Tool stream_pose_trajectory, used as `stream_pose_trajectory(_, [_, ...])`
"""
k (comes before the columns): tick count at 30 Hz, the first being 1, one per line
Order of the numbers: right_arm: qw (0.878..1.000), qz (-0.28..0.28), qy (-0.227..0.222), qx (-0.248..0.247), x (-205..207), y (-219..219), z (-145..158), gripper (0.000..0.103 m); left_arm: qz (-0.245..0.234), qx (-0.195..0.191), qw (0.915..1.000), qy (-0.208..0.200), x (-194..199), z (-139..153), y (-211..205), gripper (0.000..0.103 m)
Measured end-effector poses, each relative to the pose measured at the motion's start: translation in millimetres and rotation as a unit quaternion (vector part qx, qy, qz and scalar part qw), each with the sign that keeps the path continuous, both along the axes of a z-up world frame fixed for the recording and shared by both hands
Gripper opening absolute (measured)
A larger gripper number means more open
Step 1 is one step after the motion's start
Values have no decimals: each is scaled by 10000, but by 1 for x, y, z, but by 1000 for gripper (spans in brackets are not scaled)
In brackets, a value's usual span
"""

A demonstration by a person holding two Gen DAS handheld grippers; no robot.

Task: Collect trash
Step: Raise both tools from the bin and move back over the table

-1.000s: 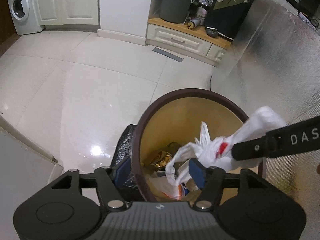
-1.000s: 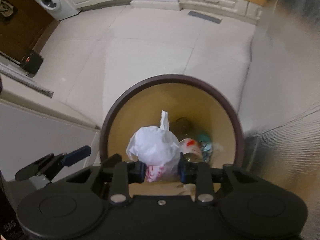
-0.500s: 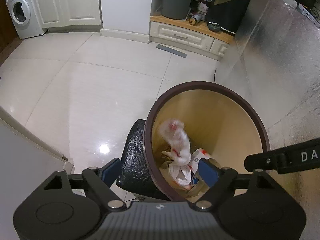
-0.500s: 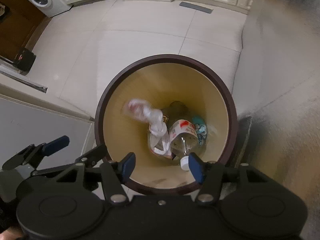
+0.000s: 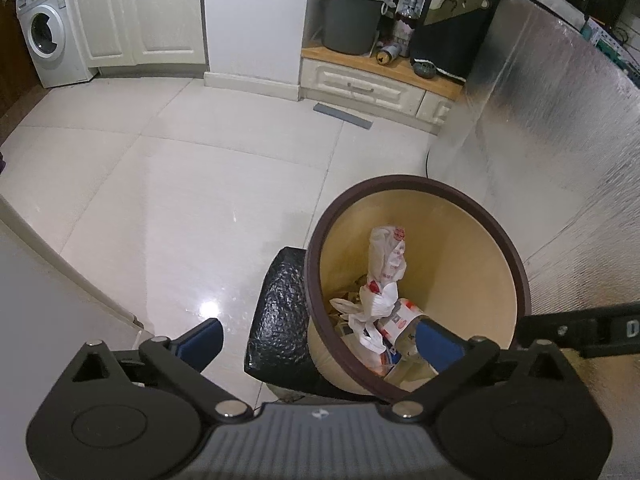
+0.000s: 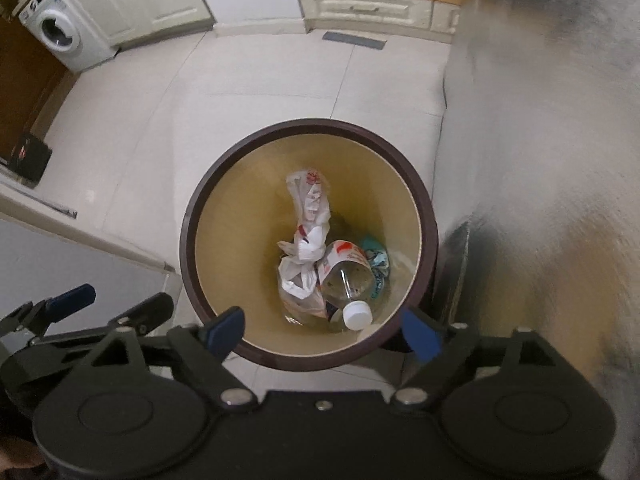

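Observation:
A round bin with a dark brown rim [image 6: 428, 220] and tan inside stands on the tiled floor. In it lie a white plastic bag with red print [image 6: 310, 216], a clear plastic bottle with a white cap [image 6: 352, 280] and other scraps. The bag also shows in the left wrist view [image 5: 384, 268], inside the bin's rim [image 5: 516, 264]. My right gripper [image 6: 322, 332] is open and empty above the bin's near rim. My left gripper [image 5: 320, 340] is open and empty, straddling the bin's left rim. The right gripper's finger [image 5: 580, 326] shows at the right.
A black textured bag or box [image 5: 280, 312] sits against the bin's left side. A silver foil-covered wall [image 5: 560, 152] runs along the right. A white cabinet edge [image 6: 80, 240] lies at the left. A washing machine [image 5: 48, 32], a grey bin [image 5: 352, 20] and drawers stand far back.
My right gripper opened and let go of the white bag, which fell into the bin. Both grippers have risen and drawn back from the bin.

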State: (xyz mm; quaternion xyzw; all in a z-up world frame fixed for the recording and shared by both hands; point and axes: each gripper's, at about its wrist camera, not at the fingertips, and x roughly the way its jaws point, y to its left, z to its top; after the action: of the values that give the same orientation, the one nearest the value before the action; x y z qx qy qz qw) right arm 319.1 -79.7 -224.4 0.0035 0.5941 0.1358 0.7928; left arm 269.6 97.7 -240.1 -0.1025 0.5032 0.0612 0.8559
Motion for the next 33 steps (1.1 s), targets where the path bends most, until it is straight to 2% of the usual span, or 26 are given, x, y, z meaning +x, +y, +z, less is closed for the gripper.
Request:
stream_pose_trajectory(2, [9998, -54, -185, 40, -9, -2, 6, 97, -19, -2, 10000, -11, -4, 4, 2, 103])
stream_pose_trajectory(10, [9986, -116, -487, -169, -41, -5, 7, 103, -43, 36, 9999, -159, -30, 20, 13, 103])
stream_pose_trajectory(17, [9968, -314, -721, -162, -67, -18, 21, 103, -152, 86, 9994, -314, -51, 35, 13, 103])
stream_pose_trajectory(33, [9893, -296, -1423, 103, -127, -25, 68, 103, -351, 213, 9964, -736, -102, 84, 7, 103])
